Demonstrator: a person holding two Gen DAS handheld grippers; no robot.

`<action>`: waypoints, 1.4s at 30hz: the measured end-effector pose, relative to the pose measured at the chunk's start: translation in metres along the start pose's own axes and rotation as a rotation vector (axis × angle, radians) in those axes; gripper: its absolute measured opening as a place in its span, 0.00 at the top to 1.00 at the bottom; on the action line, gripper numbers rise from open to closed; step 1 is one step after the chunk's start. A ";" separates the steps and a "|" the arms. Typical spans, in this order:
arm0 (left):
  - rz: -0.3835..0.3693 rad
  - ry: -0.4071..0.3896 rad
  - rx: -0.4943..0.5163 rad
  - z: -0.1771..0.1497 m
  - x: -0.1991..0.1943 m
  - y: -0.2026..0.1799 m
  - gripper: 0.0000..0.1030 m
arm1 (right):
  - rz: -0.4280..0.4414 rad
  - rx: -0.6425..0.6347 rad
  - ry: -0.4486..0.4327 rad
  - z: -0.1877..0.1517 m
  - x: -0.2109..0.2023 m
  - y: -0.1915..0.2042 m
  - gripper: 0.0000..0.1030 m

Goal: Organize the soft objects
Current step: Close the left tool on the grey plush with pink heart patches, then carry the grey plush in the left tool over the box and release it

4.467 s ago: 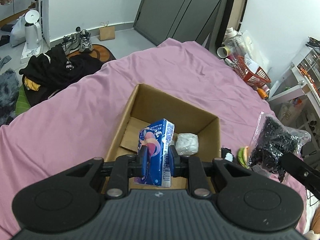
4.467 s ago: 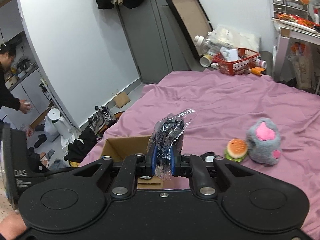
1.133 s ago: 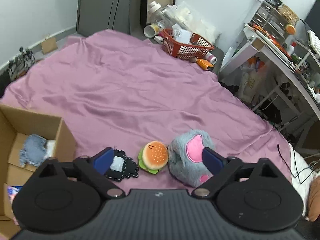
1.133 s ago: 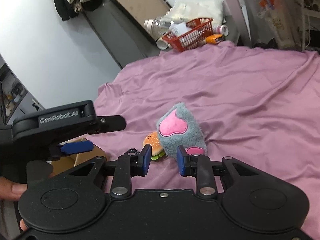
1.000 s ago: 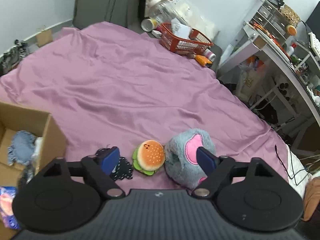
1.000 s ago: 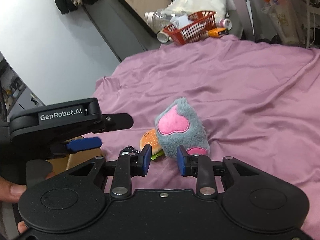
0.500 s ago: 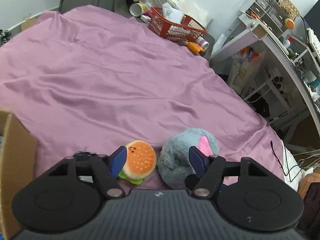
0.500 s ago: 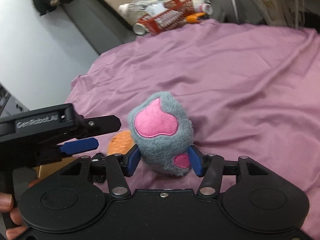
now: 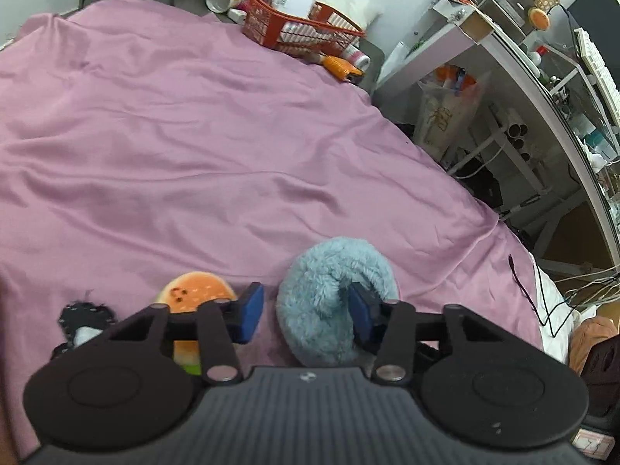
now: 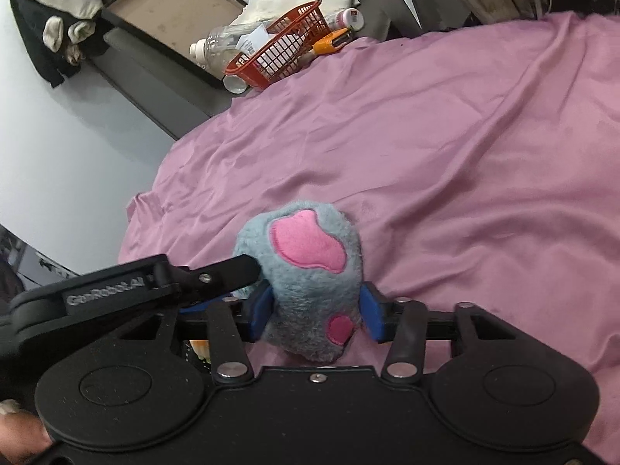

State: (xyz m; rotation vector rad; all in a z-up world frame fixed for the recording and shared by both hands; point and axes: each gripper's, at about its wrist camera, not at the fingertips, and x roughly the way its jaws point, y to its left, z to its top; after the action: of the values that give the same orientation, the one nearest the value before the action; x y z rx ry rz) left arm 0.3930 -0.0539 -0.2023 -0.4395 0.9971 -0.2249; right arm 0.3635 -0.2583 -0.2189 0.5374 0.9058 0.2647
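The fluffy grey-blue paw-shaped plush with pink pads (image 10: 306,283) lies on the purple bedsheet (image 9: 193,135) near its front edge. The right gripper (image 10: 316,312) straddles it, jaws wide, pads at its flanks. The left gripper (image 9: 306,308) is open, one finger (image 9: 360,310) pressed into the fur. Just beside: one orange burger plush (image 9: 197,290), one black lacy piece (image 9: 83,316). One red basket (image 9: 298,25) sits beyond the far edge.

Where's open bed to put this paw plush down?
Bare sheet runs from the paw plush to the red basket, and to its right. Crowded on the near left: burger toy, black patch.
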 end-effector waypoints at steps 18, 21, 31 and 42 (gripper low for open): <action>-0.016 0.024 0.015 -0.007 -0.004 -0.012 0.80 | 0.002 0.051 -0.029 0.000 -0.011 -0.003 0.77; -0.027 0.019 0.007 -0.008 -0.015 -0.014 0.80 | -0.012 0.036 -0.045 -0.002 -0.020 0.004 0.77; -0.061 -0.012 0.043 -0.012 -0.064 -0.025 0.84 | -0.053 -0.016 -0.116 -0.011 -0.059 0.041 0.78; -0.104 -0.087 0.051 -0.021 -0.128 -0.030 0.85 | -0.046 -0.076 -0.193 -0.025 -0.109 0.080 0.78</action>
State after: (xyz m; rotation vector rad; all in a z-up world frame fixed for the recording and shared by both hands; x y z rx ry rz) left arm 0.3079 -0.0373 -0.1012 -0.4513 0.8826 -0.3211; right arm 0.2785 -0.2304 -0.1140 0.4623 0.7170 0.2013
